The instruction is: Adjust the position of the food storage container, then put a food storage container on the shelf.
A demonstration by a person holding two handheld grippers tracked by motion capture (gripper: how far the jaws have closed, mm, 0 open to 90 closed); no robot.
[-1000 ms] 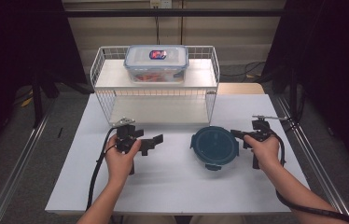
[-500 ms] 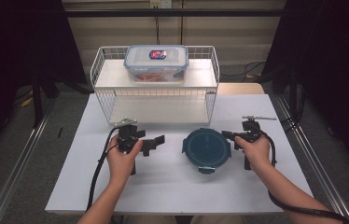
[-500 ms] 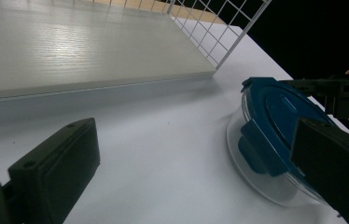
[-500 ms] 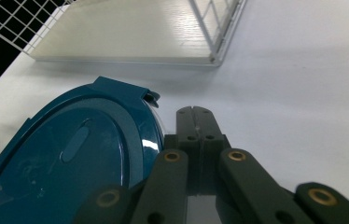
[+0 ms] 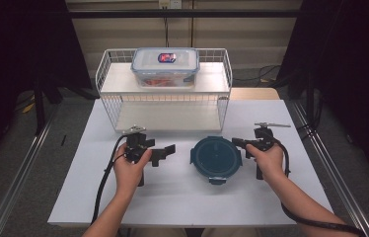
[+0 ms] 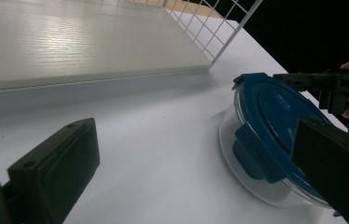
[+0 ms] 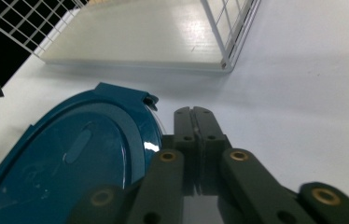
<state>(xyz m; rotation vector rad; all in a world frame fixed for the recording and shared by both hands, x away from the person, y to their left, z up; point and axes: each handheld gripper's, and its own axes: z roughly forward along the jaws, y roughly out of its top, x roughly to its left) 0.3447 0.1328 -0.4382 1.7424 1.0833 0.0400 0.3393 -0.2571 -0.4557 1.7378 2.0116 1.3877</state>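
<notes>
1. High view, far left: dark curtains hang over a grey floor (image 5: pixel 34 148), and a metal rail (image 5: pixel 19 182) runs along the white table (image 5: pixel 182 197).
2. My left claw (image 5: pixel 165 150) rests on the table with its jaws spread apart, gripping nothing.
3. Behind it stands a white wire rack (image 5: pixel 165 106) carrying a clear lidded box (image 5: pixel 165 66) on its top shelf.
4. The round blue-lidded container (image 5: pixel 216 158) sits flat on the table, between my two claws.
5. My right claw (image 5: pixel 236 142) is clenched empty, its tips just beside the container's right rim.
6. Beyond it, another rail and dark curtains.
</notes>
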